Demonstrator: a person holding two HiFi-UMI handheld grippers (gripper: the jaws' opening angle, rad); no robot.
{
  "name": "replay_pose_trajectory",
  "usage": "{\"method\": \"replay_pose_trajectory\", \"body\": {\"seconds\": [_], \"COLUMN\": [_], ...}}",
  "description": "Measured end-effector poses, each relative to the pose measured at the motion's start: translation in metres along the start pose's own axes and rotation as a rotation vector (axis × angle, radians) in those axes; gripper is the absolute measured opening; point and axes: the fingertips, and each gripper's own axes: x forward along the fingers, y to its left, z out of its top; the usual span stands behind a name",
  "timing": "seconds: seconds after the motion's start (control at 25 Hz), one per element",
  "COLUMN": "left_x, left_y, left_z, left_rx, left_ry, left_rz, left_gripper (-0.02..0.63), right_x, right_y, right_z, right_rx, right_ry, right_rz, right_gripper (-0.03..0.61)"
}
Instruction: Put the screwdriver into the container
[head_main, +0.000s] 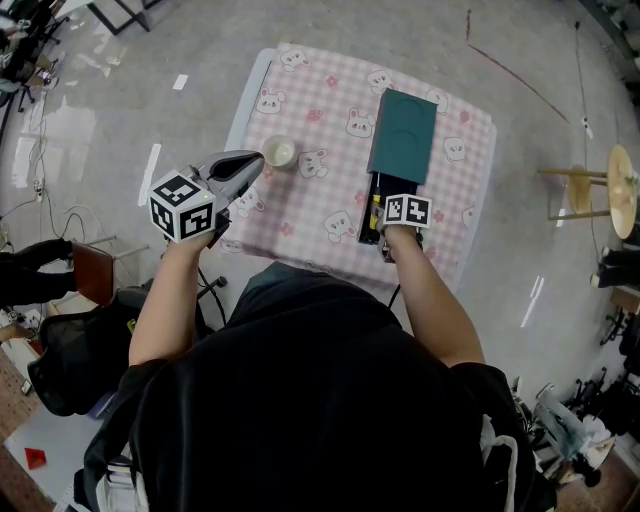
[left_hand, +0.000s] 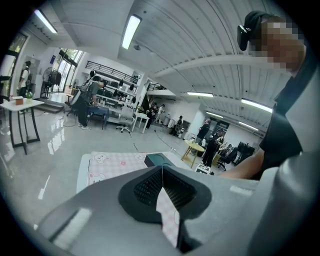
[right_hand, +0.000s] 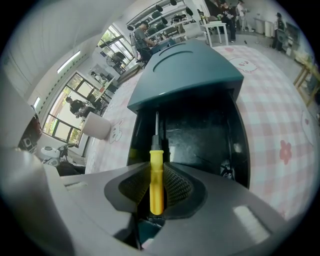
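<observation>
Gripping the screwdriver (right_hand: 157, 200) by its yellow handle in the right claw (right_hand: 156, 170), pressed on from both sides. Pointing the metal shaft forward into the open black hollow of the dark teal container (right_hand: 200, 135), tip reaching under the edge of the half-slid lid (right_hand: 187, 70). Holding the left claw (left_hand: 162, 172) closed on nothing, tips together, raised at the left edge of the surface (head_main: 250, 95), near a white cup (head_main: 279, 152) on the pink checked cloth (head_main: 330, 190). Cannot tell whether the shaft touches the container floor.
</observation>
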Motion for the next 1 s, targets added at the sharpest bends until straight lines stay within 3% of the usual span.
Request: {"method": "replay_pose_trajectory", "body": {"seconds": [1.0], "left_x": [-0.0048], "left_y": [-0.0065], "left_z": [-0.0022], "left_rx": [0.002], "left_ry": [-0.003], "left_rz": [-0.001], "left_gripper": [0.005], "right_x": [-0.0012], "right_y": [-0.001], "right_z": [0.0004], "right_rx": [0.008], "right_ry": [-0.013], "right_rz": [0.023], "right_gripper": [0.121]}}
